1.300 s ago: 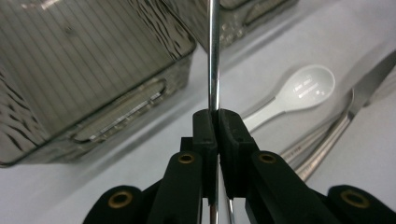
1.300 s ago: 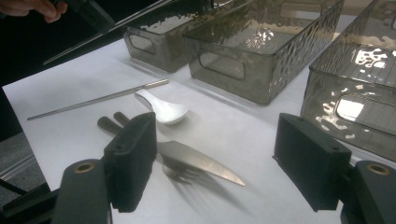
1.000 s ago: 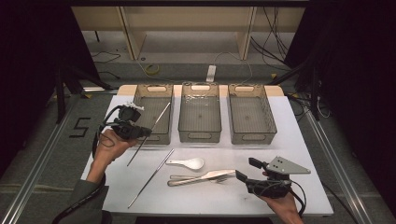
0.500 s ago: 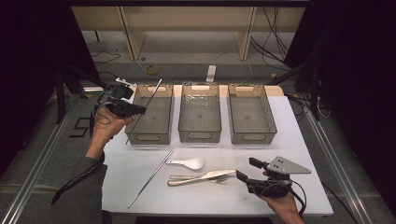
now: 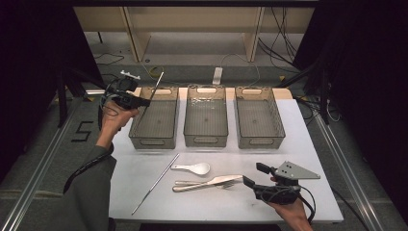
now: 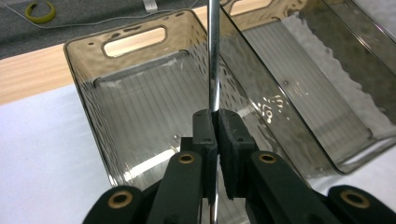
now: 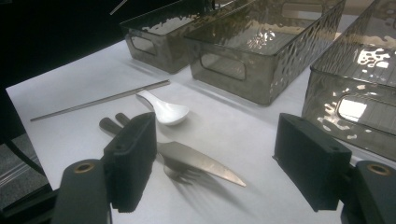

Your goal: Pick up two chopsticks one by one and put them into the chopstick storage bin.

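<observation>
My left gripper (image 5: 143, 102) (image 6: 215, 116) is shut on a thin metal chopstick (image 5: 155, 85) (image 6: 214, 56), held in the air at the far left corner of the left smoky plastic bin (image 5: 154, 119) (image 6: 140, 112). The stick points up and away over the bin's interior. A second metal chopstick (image 5: 156, 183) (image 7: 100, 100) lies on the white table. Beside it lie a white spoon (image 5: 192, 168) (image 7: 164, 109), a knife (image 5: 226, 179) (image 7: 201, 161) and a fork (image 5: 204, 186) (image 7: 180, 175). My right gripper (image 5: 255, 174) (image 7: 219, 154) rests open near the table's front right, just right of the knife tip.
The middle bin (image 5: 206, 116) (image 7: 243, 51) and the right bin (image 5: 258, 116) (image 7: 359, 84) stand in a row with the left one at the back of the table (image 5: 298, 159). Cables and shelf legs lie on the floor behind.
My left gripper has lifted the chopstick off the table and carried it back and up to the left bin's far corner. The right gripper has stayed still.
</observation>
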Demonstrator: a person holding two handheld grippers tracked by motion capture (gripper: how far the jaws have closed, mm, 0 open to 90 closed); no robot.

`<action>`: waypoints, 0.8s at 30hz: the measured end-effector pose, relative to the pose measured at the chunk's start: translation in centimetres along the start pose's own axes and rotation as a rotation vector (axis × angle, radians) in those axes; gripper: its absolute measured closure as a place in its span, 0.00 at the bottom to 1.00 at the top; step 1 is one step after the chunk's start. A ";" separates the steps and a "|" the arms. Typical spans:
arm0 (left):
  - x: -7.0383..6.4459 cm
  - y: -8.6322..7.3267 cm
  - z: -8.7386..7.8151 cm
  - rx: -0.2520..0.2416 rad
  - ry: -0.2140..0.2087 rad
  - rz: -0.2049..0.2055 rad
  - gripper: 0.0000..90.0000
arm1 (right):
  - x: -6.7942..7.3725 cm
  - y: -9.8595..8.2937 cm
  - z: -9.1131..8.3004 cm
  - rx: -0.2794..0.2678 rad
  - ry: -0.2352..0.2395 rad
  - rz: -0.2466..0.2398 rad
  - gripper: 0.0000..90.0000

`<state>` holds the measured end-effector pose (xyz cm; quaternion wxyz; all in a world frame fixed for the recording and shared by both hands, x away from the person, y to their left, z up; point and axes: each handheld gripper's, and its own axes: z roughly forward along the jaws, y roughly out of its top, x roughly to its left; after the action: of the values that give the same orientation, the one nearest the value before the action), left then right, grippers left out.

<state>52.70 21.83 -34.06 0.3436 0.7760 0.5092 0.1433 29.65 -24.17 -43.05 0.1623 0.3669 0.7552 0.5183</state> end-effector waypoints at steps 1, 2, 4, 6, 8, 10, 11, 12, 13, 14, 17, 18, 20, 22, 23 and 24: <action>0.2 0.0 0.2 -0.002 0.000 0.001 0.95 | 0.0 0.0 0.0 0.000 0.000 0.000 0.34; 0.3 0.1 0.3 -0.003 0.002 -0.001 0.95 | 0.0 0.0 0.0 -0.001 0.000 0.000 0.34; 0.7 0.1 0.6 -0.006 0.006 -0.011 0.95 | 0.0 0.0 0.0 0.000 0.001 0.000 0.34; 1.0 0.1 0.8 -0.019 0.000 -0.021 0.95 | 0.0 0.0 0.0 0.002 0.002 -0.001 0.34; 1.3 0.1 1.0 -0.022 -0.001 -0.027 0.95 | 0.0 0.0 0.1 0.003 0.003 -0.003 0.34; 1.6 0.0 1.3 -0.026 0.001 -0.034 0.95 | 0.0 0.0 0.1 0.003 0.003 -0.002 0.34; 1.7 -0.1 1.5 -0.025 0.002 -0.036 0.95 | 0.0 0.0 0.1 0.002 0.003 -0.002 0.34; 1.9 -0.3 1.8 -0.021 0.008 -0.039 0.95 | 0.0 0.0 0.1 0.003 0.003 -0.001 0.34; 2.1 -0.4 2.0 -0.022 0.017 -0.044 0.95 | 0.0 0.0 0.0 0.002 0.003 -0.001 0.34; 2.3 -0.5 2.1 -0.025 0.016 -0.055 0.95 | 0.0 0.0 0.0 0.002 0.004 -0.001 0.34; 3.0 -1.0 2.4 -0.038 0.012 -0.082 0.95 | 0.0 0.0 0.1 0.002 0.005 -0.002 0.34; 3.2 -1.2 2.6 -0.038 0.011 -0.092 0.95 | 0.0 0.0 0.1 0.004 0.006 -0.001 0.34; 3.4 -1.5 2.9 -0.027 0.020 -0.091 0.95 | 0.1 0.0 0.1 0.004 0.007 -0.004 0.34; 3.5 -1.9 3.2 -0.027 0.022 -0.096 0.95 | 0.1 0.0 0.1 0.003 0.006 -0.004 0.34; 3.6 -2.0 3.3 -0.027 0.022 -0.098 0.95 | 0.0 0.0 0.1 0.003 0.006 -0.002 0.34; 3.6 -2.2 3.4 -0.024 0.019 -0.098 0.95 | 0.0 0.0 0.1 0.005 0.006 0.001 0.34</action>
<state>54.75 24.22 -38.46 0.3544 0.7446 0.5480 0.1399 29.68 -24.06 -43.14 0.1589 0.3662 0.7568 0.5175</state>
